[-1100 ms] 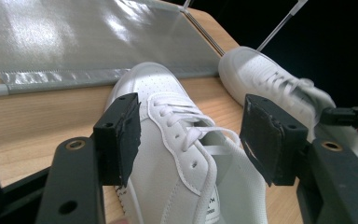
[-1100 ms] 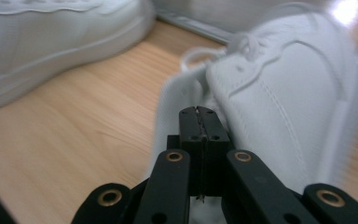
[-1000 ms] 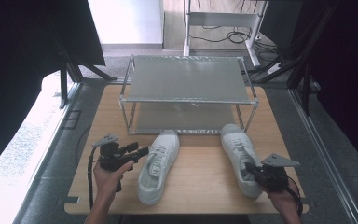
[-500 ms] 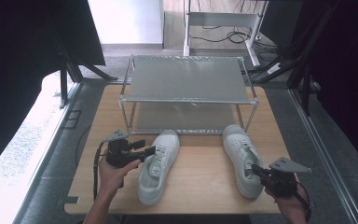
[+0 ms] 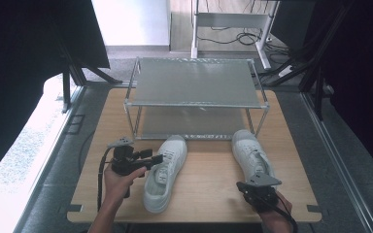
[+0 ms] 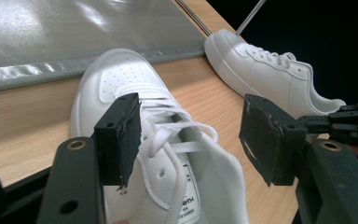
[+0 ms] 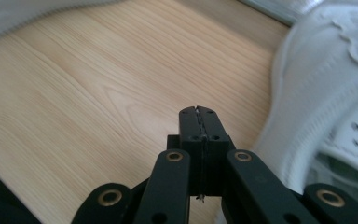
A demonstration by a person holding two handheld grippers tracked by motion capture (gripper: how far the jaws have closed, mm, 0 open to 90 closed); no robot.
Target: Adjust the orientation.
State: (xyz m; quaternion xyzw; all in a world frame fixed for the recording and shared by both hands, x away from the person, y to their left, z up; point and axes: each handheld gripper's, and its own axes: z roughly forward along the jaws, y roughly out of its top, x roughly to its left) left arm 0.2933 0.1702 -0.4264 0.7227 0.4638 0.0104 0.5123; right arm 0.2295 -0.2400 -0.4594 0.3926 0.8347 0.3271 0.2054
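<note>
Two white sneakers lie on the wooden table. The left shoe [image 5: 165, 170] [image 6: 135, 84] points toward the rack, and my left gripper [image 5: 156, 158] [image 6: 191, 135] hovers over its laces and tongue. The jaws are open and the pads stand apart from the shoe. The right shoe [image 5: 250, 153] [image 6: 270, 74] [image 7: 326, 93] lies toe toward the rack. My right gripper [image 5: 245, 187] [image 7: 198, 112] is shut and empty, low over bare wood just by that shoe's heel.
A two-tier metal rack [image 5: 196, 82] with mesh shelves stands at the back of the table [image 5: 209, 199]. Bare wood lies between the two shoes. The table's near edge is close to both hands. Dark floor and black frames surround the table.
My right gripper has slid left and slightly down, from beside the right shoe's heel to just behind it. The left gripper and both shoes have hardly moved.
</note>
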